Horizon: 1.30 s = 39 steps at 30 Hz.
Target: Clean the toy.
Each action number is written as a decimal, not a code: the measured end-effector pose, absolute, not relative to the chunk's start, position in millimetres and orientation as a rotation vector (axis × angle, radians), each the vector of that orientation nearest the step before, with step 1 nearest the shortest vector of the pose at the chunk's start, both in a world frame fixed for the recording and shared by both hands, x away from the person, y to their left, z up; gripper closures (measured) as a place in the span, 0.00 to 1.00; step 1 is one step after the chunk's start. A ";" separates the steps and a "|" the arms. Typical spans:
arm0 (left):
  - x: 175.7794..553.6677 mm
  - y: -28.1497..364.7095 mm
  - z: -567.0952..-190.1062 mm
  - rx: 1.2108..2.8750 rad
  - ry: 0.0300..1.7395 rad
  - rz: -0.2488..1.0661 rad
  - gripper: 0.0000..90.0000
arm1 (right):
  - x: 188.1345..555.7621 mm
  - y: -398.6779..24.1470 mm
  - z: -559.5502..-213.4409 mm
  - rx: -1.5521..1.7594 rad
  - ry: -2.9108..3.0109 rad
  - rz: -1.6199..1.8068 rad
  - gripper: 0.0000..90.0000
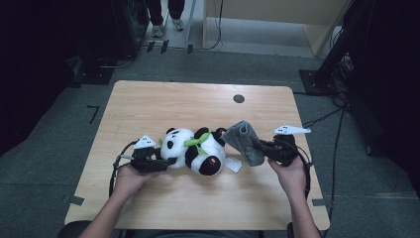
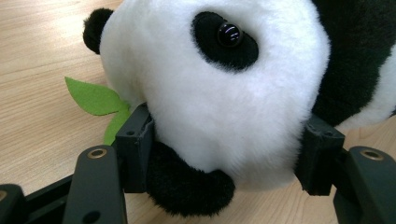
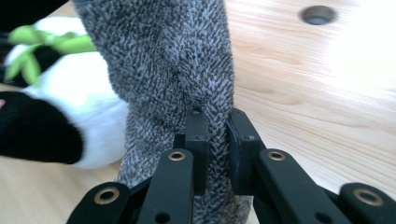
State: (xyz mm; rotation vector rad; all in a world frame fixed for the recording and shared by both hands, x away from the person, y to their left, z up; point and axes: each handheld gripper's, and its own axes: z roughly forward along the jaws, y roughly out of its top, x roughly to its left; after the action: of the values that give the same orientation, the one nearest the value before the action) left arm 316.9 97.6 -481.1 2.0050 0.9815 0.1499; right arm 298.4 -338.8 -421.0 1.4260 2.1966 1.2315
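**Cloth coming to panda, head pinned**

Panda lies on its side mid-table, head to the left, feet to the right, green leaf collar on top. Left gripper clamps the head: in the left gripper view the pads sit sunk into the white fur on both sides of the face, jaws about half wide, so holding the panda. Right gripper is pinched tight on a grey fuzzy cloth; in the right gripper view the jaws nip a narrow fold of it. Cloth stands up from the jaws, its free end leaning left, just beside the panda's black foot. Can't tell from above if they touch yet.

Step in hand, my read: wipe the panda with the cloth, or drape it over.

How to do it well:
- Keep the left grip as is. The head is soft and will squash, so no harder squeeze, just anchor it.
- Bring the cloth in low from the right, flat side on the belly, not the edge.
- Stroke away from the held head, toward the feet, so the toy doesn't bunch up.
- Watch the white tag and the leaf collar; loose bits that could snag.
- The pinch on the cloth is small; a hard drag could pull it free.
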 end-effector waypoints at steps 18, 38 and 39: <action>317.4 97.9 -481.1 2.001 0.980 0.150 0.38 | 329.0 -390.6 -453.0 1.645 2.030 1.110 0.90; 318.2 97.8 -480.5 2.004 0.975 0.148 0.38 | 350.2 -374.1 -489.9 1.628 2.166 1.021 0.60; 318.2 97.8 -480.4 2.004 0.975 0.150 0.38 | 349.0 -373.5 -487.2 1.611 2.155 1.030 0.56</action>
State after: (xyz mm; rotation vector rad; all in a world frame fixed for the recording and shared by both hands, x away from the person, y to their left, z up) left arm 318.2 97.8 -480.4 2.0040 0.9747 0.1501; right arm 349.0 -373.5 -487.2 1.6106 2.1552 1.0298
